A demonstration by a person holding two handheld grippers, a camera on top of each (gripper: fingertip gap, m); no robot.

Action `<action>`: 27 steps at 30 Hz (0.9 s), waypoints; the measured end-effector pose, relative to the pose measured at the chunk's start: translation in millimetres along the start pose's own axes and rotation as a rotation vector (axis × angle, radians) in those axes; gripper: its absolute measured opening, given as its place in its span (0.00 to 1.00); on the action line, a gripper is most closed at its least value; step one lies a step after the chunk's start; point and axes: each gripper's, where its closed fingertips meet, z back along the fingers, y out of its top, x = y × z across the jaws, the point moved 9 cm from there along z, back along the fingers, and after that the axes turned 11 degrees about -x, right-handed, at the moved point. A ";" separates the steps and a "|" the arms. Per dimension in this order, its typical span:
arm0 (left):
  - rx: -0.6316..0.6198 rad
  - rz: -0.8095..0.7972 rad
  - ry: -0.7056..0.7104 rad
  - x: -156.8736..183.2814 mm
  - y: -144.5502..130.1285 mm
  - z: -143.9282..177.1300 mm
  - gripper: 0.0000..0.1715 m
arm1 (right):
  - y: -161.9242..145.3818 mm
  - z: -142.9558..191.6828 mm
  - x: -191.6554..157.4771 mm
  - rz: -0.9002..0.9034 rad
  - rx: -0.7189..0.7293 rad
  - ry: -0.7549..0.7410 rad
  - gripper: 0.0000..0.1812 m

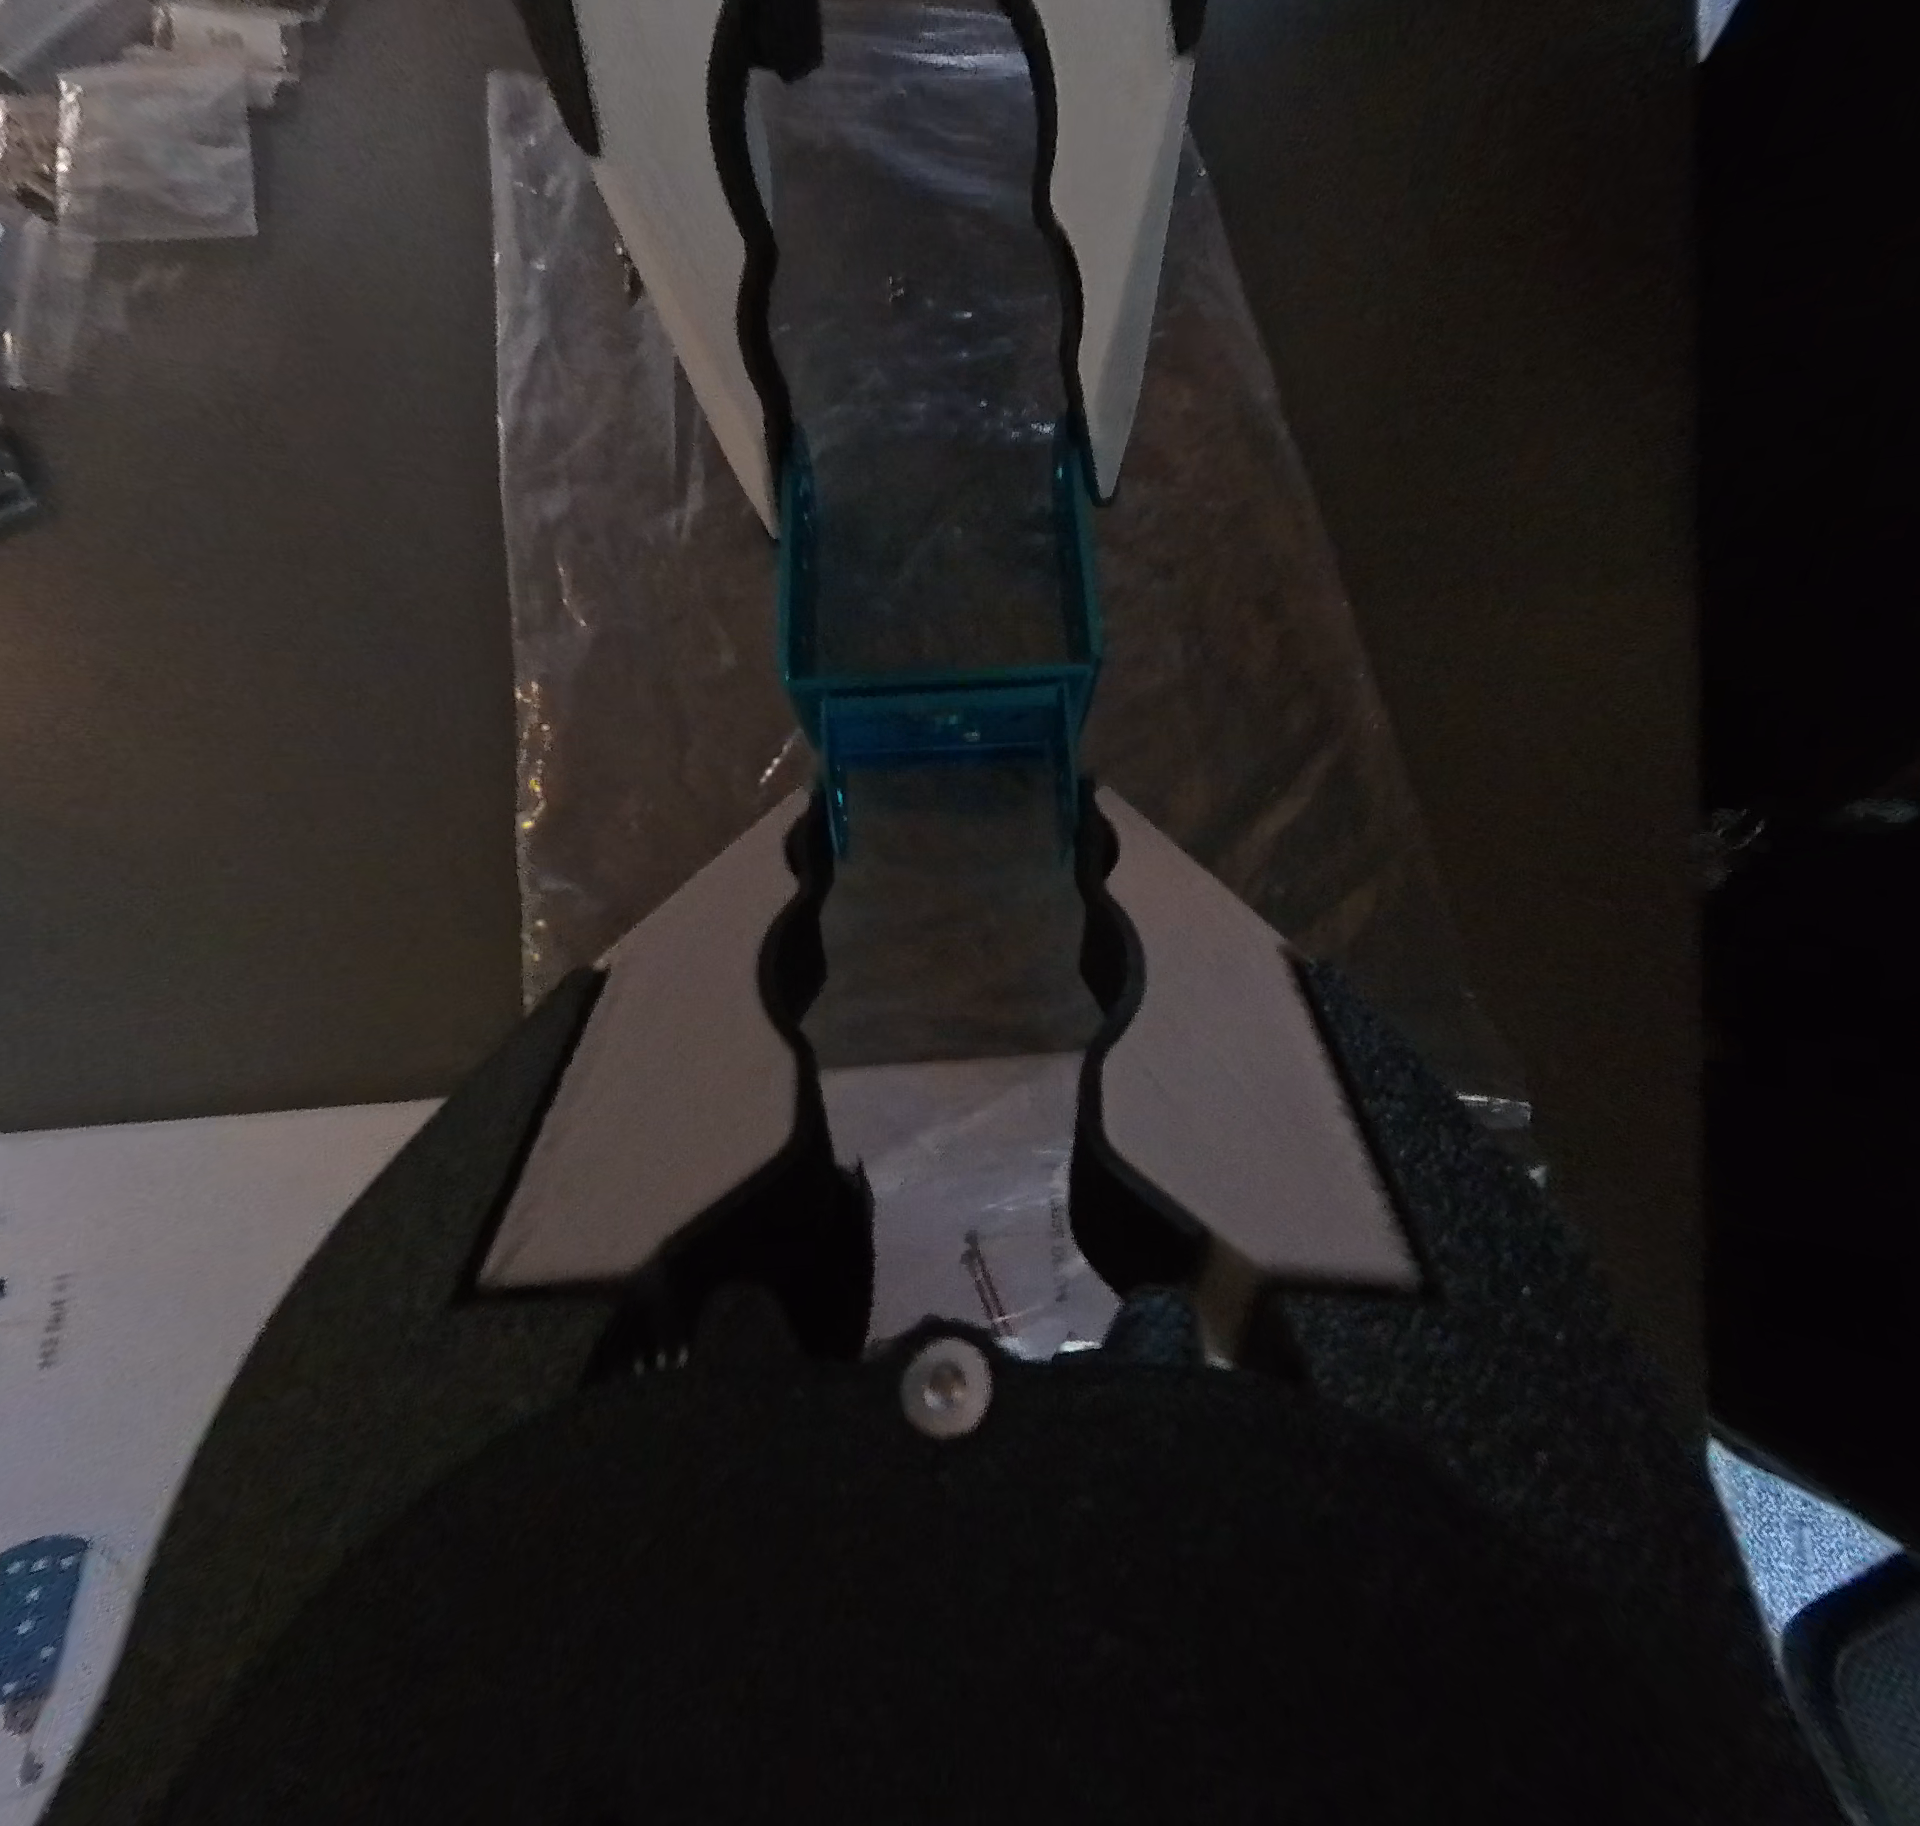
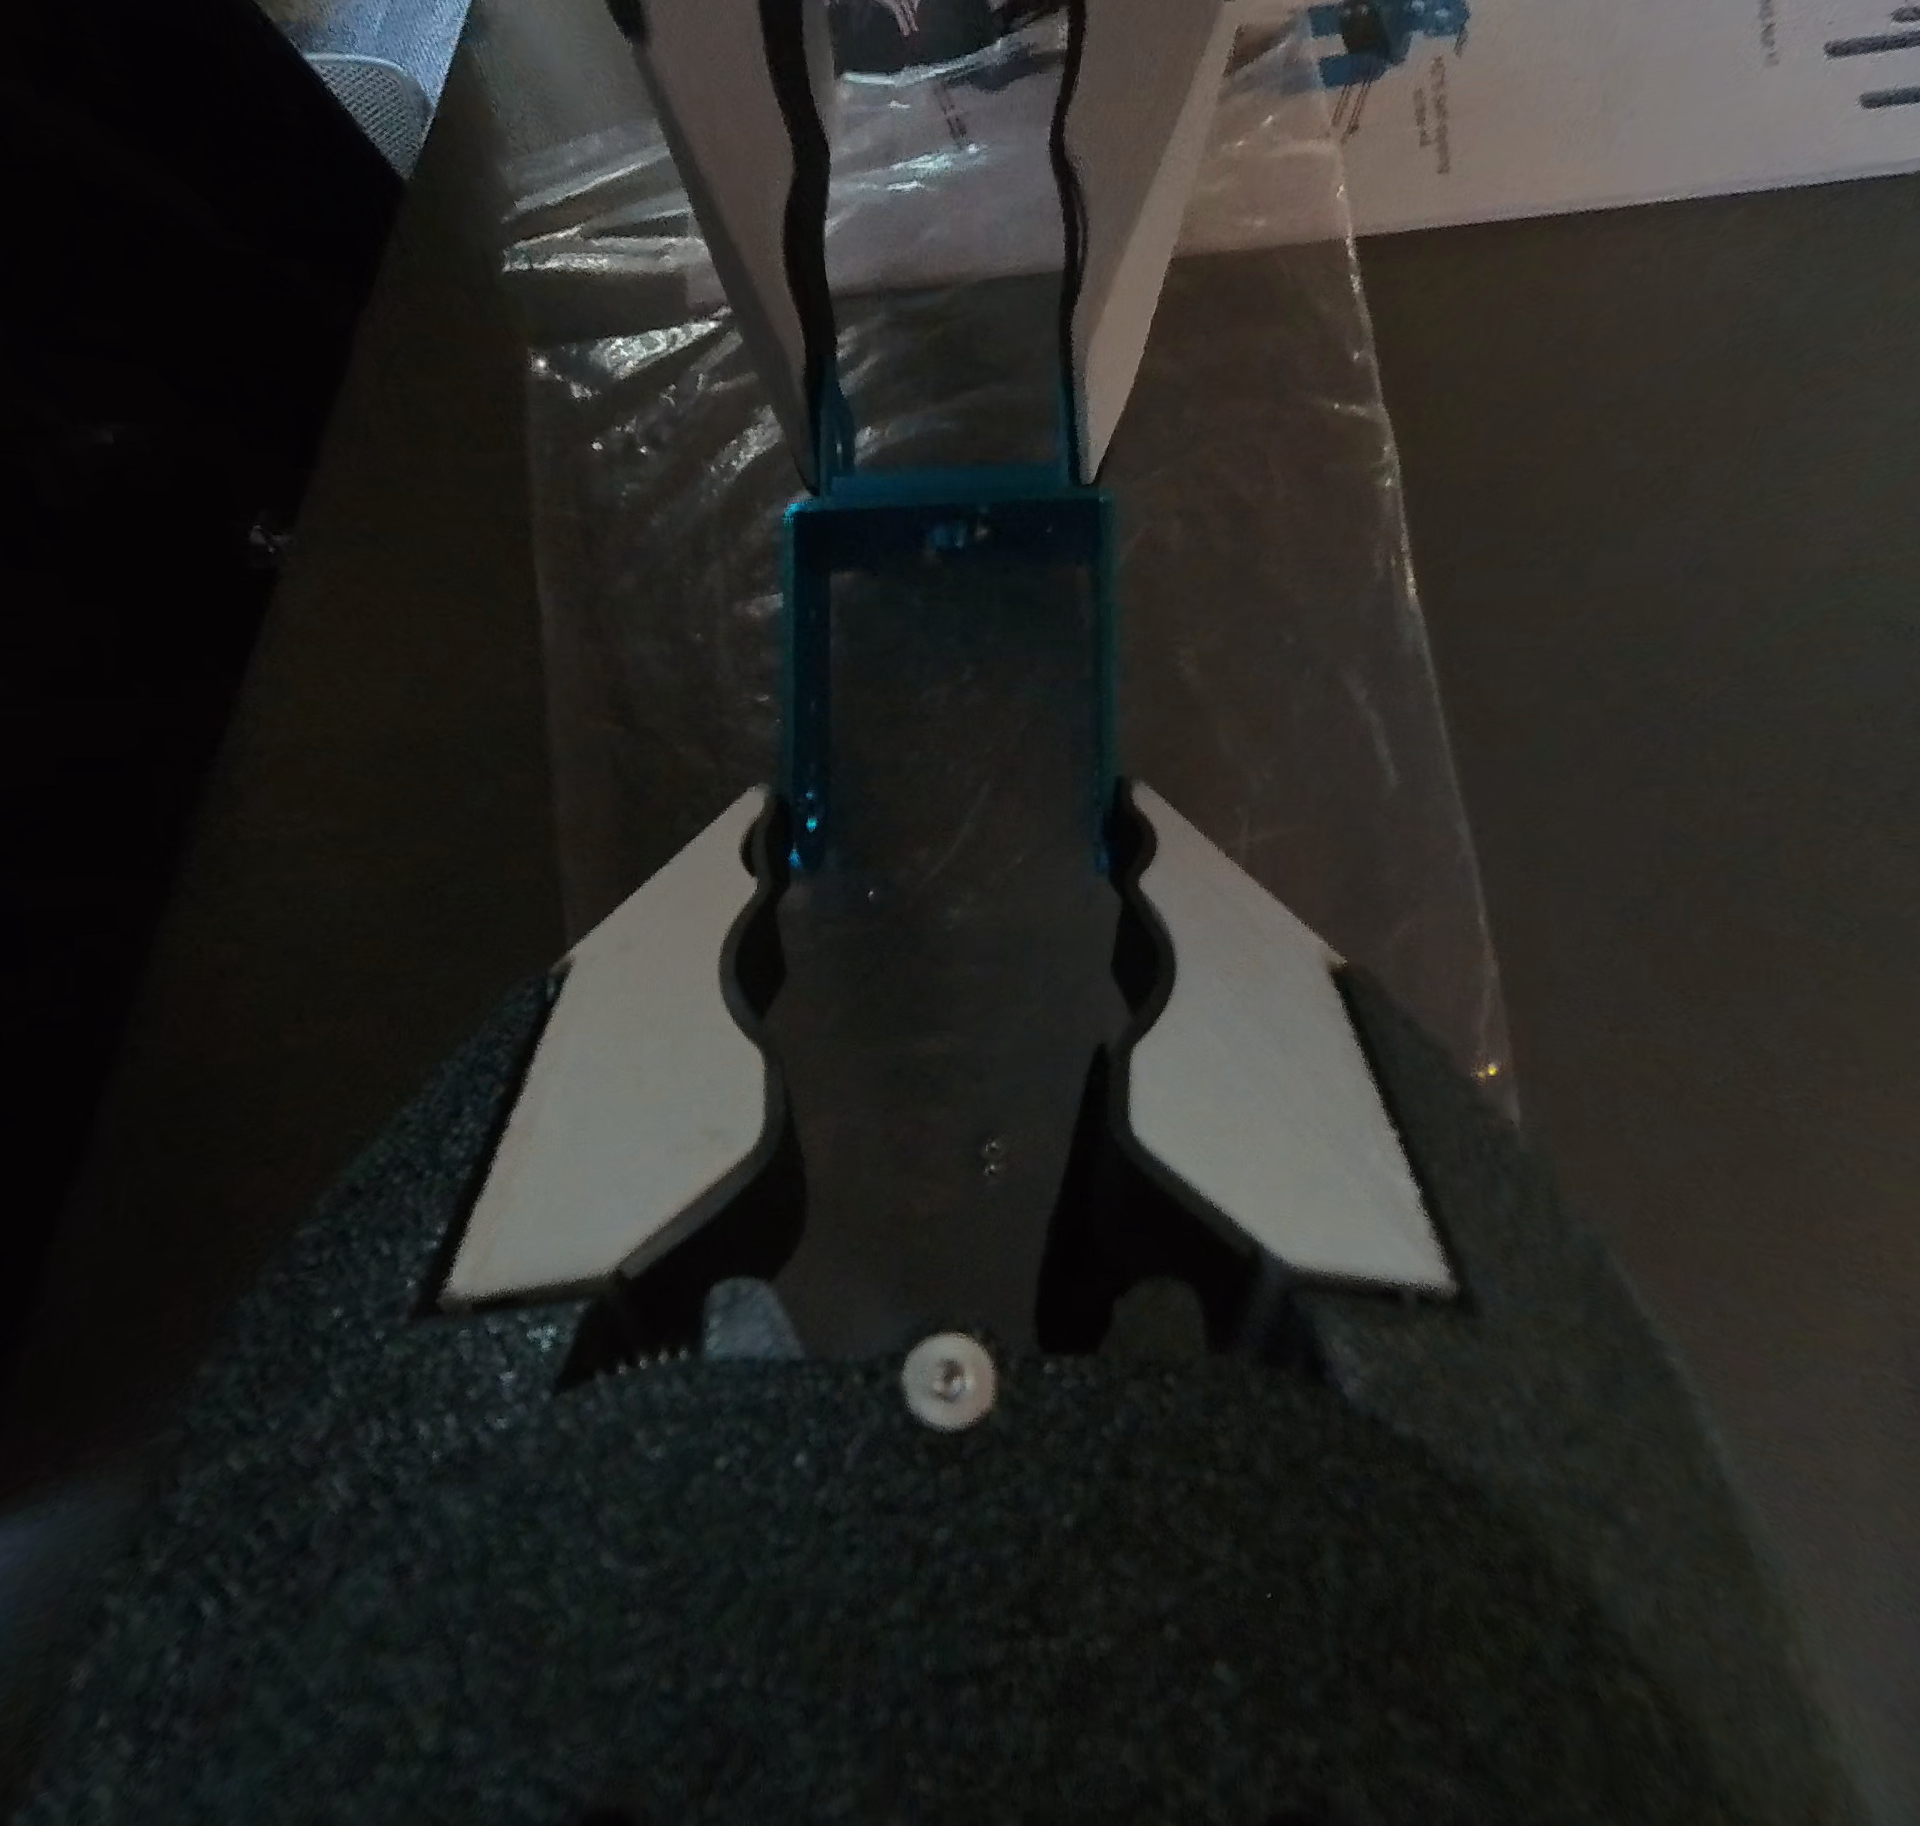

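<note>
Left wrist view: left gripper (image 1: 951,820) pinches one end of a blue metal bracket (image 1: 940,680) at frame centre, above a clear plastic bag (image 1: 623,488) on the surface; right gripper (image 2: 951,820) pinches the opposite end. Bracket looks light, stiff and thin-walled; hold by the side arms.

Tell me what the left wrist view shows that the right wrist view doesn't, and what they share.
Only the left wrist view shows a heap of small packets at upper left and a white sheet with a dark blue starred shape at its lower left edge.

Only the right wrist view shows a white instruction sheet with blue part drawings at the far end.

Both show the blue metal bracket over a clear plastic bag, gripped by the left claw and right claw from opposite ends.
</note>
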 end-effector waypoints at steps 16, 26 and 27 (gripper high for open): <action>-0.034 0.003 0.001 2.8 0.3 -4.1 0.27 | 27.5 1.8 19.5 0.026 0.029 0.143 0.30; -0.045 0.004 0.010 6.9 3.3 -5.1 0.27 | 35.7 -7.2 16.2 0.064 0.054 0.057 0.20; -0.048 0.007 0.011 7.1 3.6 -5.2 0.27 | 35.9 -8.6 15.4 0.063 0.051 0.066 0.20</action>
